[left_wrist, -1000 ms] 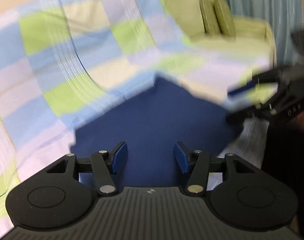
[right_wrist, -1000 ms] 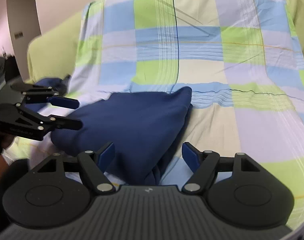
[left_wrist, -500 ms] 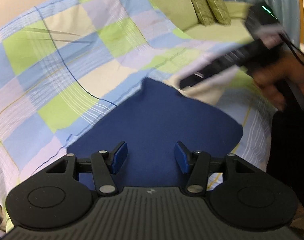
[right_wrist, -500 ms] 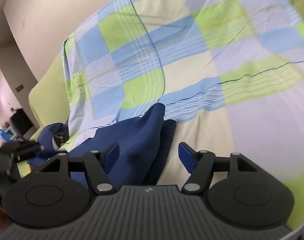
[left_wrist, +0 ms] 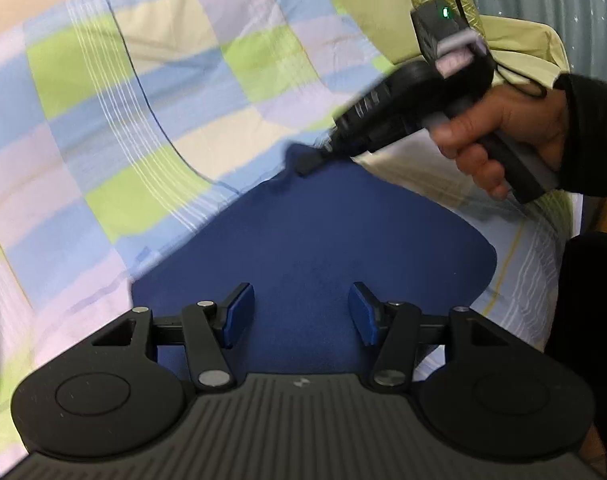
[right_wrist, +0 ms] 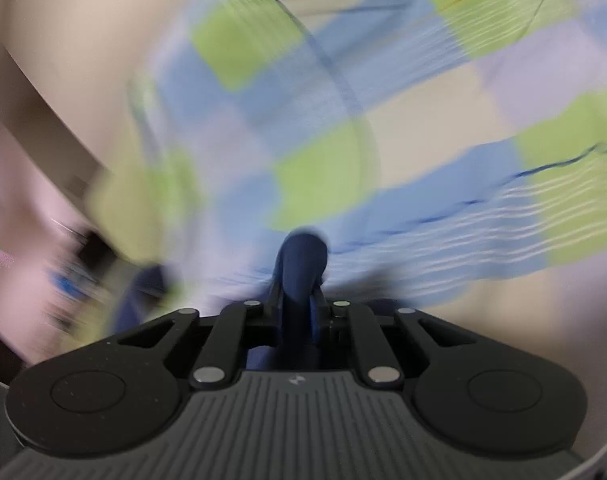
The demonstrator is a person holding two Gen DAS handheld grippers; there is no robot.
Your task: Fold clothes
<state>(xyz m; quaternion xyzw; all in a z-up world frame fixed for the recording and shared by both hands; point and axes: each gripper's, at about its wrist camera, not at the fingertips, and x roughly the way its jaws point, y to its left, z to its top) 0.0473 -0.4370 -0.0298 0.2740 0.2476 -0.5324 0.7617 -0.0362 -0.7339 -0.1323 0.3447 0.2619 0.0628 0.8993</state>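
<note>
The right hand-held gripper (right_wrist: 299,312) is clamped on the navy garment's (left_wrist: 323,240) far corner, while the left hand-held gripper (left_wrist: 299,314), fingers apart, hovers over its near edge

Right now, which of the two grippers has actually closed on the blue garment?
The right gripper: its fingers are pinched on a corner of the blue garment. The left gripper hovers open above it, gripping nothing.

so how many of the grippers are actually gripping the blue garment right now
1. The right gripper is shut on a corner of the blue garment; the left gripper hovers open above it, gripping nothing.
</note>
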